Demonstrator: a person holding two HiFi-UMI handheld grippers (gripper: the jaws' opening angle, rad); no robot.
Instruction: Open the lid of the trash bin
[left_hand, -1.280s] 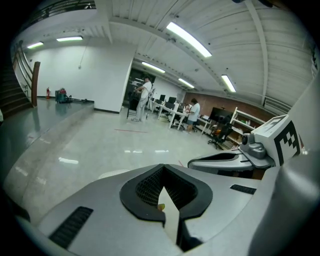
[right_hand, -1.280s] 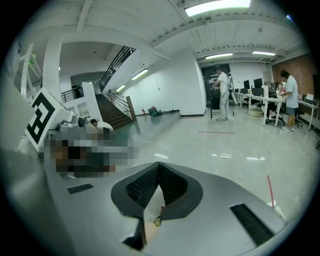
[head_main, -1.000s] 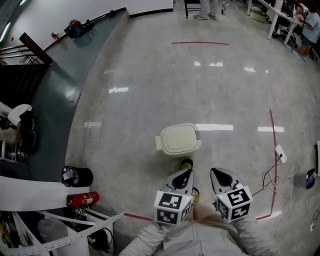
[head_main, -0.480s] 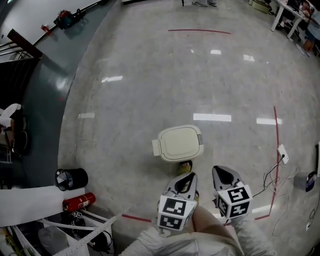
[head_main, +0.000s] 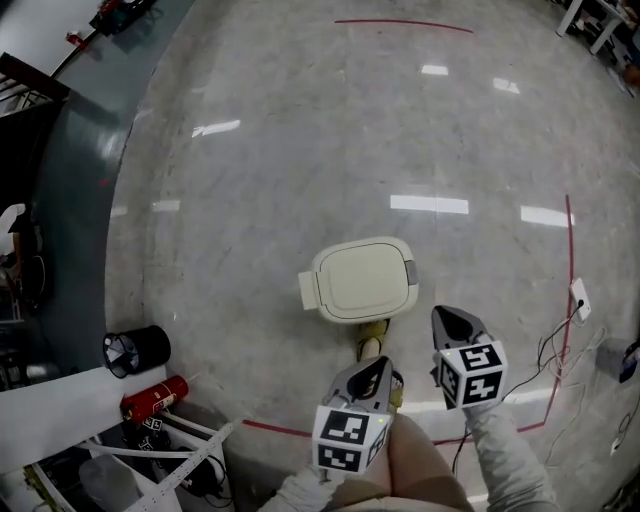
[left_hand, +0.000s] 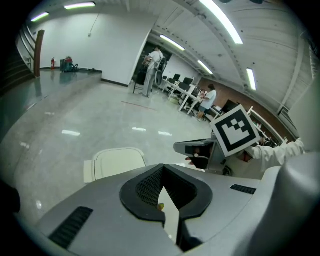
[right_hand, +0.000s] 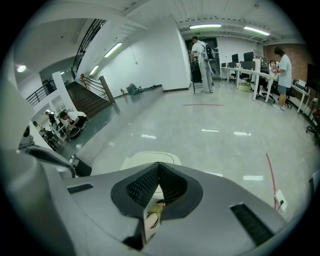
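Observation:
The cream trash bin (head_main: 360, 280) stands on the polished floor with its lid down flat. A yellow-and-black shoe (head_main: 372, 342) touches the bin's near base. My left gripper (head_main: 378, 362) hangs just behind the shoe, near the bin's front, shut and empty. My right gripper (head_main: 443, 314) is beside the bin's near right corner, also shut with nothing in it. In the left gripper view the bin (left_hand: 117, 162) shows past the closed jaws (left_hand: 162, 170), with the right gripper's marker cube (left_hand: 235, 130) at right. The right gripper view has the bin (right_hand: 150, 159) just beyond its jaws (right_hand: 159, 165).
A black cylinder (head_main: 135, 350) and a red fire extinguisher (head_main: 155, 398) lie at the lower left beside white table frames (head_main: 60, 410). Red tape (head_main: 570, 300) and a power strip with cables (head_main: 580, 298) run along the right. A dark grey ramp (head_main: 70, 180) borders the left.
The view has moved forward and the bin now lies closer. The shoe has come up to the bin's base. My right gripper has moved forward beside the bin. The lid stays down.

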